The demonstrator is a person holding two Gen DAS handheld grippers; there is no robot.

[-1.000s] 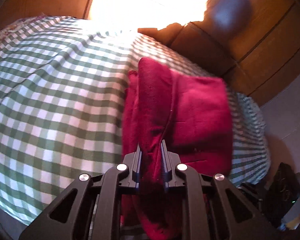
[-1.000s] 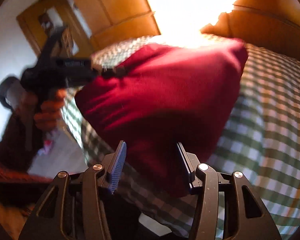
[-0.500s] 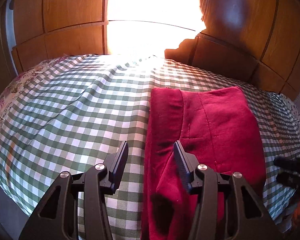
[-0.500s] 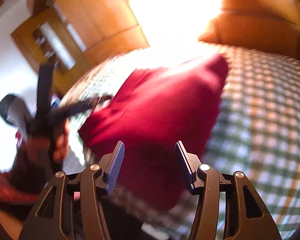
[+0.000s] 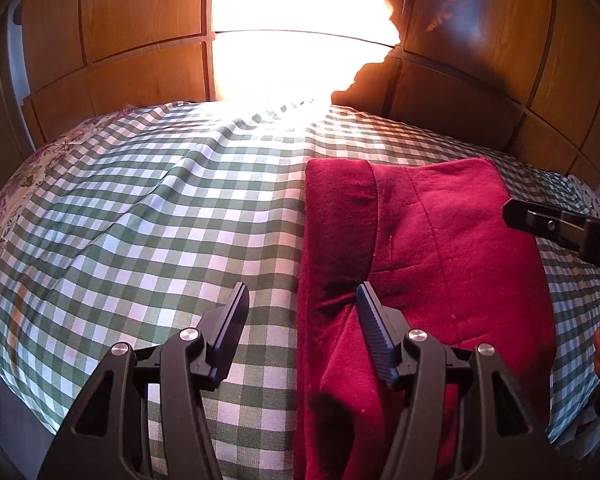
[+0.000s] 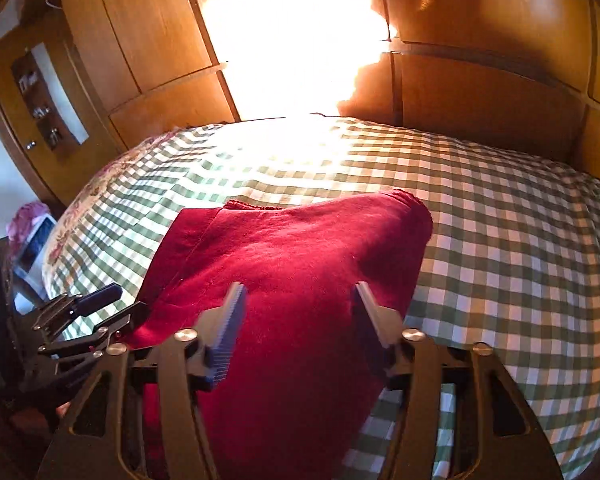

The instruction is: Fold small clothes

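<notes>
The left gripper (image 5: 300,312) stands with its jaws apart, having just been opening; nothing is pinched between them. Its right finger lies over the near left edge of the red garment (image 5: 420,260), its left finger over bare checked cloth. The right gripper (image 6: 300,308) also has its jaws spread, having just widened further, and hovers above the garment's near right part with no fabric pressed between the pads. So both pairs of tongs have let go, as far as the frames show.

The garment lies folded into a rough rectangle on the green-checked bedspread (image 5: 140,220), ahead of and beneath both grippers, its near end running down past their bases toward the bed's edge. From the left wrist view, the right gripper's finger tip pokes in at the far right of the cloth.

Judged from this, the fold looks laid but untidy: a raised pucker sits just ahead of the left gripper's right finger, and the far right corner bulges. The risks:
- A toothed pad may snag the soft fabric as a gripper pulls away, dragging the fold open.
- The near end hanging at the bed's edge could slide the garment off.
- A next pinch might catch the bedspread along with the garment.
</notes>
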